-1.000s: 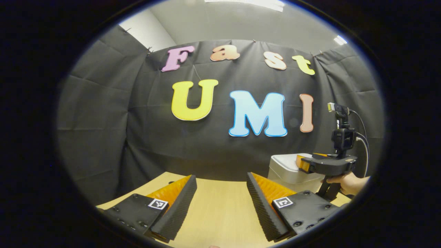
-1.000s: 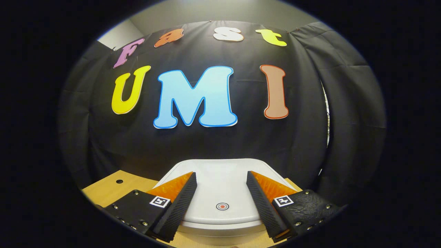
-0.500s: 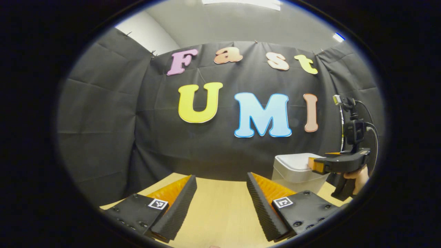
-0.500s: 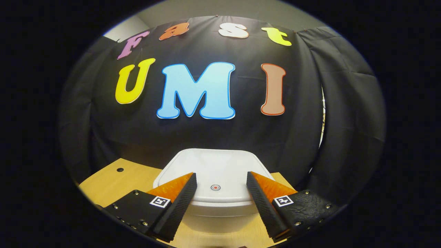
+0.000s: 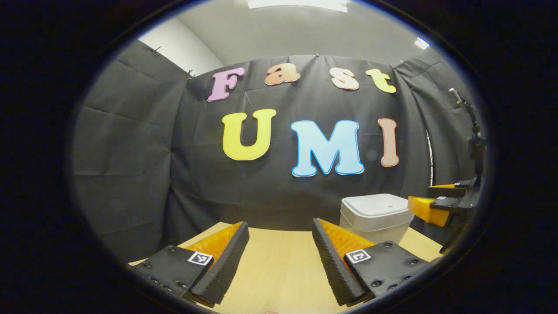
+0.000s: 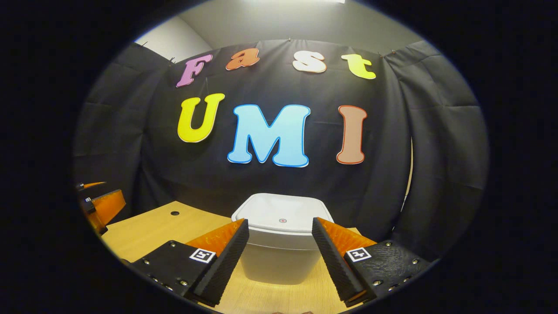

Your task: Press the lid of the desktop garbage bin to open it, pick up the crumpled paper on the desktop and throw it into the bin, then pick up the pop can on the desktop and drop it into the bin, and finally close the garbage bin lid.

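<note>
Bin (image 6: 281, 244): white, rounded-square, lid (image 6: 283, 213) down with a small red dot, standing on the bench (image 6: 152, 226) just ahead of the right tool (image 6: 280, 255), whose fingers are spread. Left tool (image 5: 280, 257) likewise spread, bin ahead-right.

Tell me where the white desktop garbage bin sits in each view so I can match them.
Left gripper view: garbage bin at lower right, lid shut, beyond the right finger.
Right gripper view: garbage bin low centre, straight ahead between the fingers.
Shared landmark: the wooden desktop under it.
</note>
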Tool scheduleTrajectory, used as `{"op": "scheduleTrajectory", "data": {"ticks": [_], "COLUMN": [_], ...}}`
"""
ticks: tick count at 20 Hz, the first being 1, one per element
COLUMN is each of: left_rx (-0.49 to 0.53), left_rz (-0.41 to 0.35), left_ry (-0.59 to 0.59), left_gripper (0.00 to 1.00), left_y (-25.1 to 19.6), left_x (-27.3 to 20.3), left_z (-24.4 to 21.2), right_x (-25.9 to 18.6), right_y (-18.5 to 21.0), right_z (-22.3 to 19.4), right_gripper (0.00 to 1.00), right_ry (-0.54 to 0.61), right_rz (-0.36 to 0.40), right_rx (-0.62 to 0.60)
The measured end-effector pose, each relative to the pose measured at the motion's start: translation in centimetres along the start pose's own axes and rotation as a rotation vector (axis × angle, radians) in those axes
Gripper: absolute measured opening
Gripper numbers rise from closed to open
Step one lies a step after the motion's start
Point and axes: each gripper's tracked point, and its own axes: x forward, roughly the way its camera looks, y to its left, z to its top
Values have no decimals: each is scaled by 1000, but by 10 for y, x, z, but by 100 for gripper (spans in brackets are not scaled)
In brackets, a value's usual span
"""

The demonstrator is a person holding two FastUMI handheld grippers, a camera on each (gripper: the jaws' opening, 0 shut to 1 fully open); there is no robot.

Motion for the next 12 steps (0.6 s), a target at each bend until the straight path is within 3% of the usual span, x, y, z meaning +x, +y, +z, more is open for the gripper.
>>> {"op": "scheduleTrajectory", "data": {"ticks": [4, 12], "left_rx": [-15, -12], "left_rz": [-6, -58], "left_ry": [-14, -41], "left_gripper": [95, 95], "left_y": [5, 14], "left_x": [-10, -14], "left_z": [3, 16], "right_x": [-27, -56], "right_y": [4, 9], "right_z": [6, 15], "right_gripper": [94, 94], "right_ry": [-28, -52], "right_rz": [21, -31], "right_rx": [-23, -21]}}
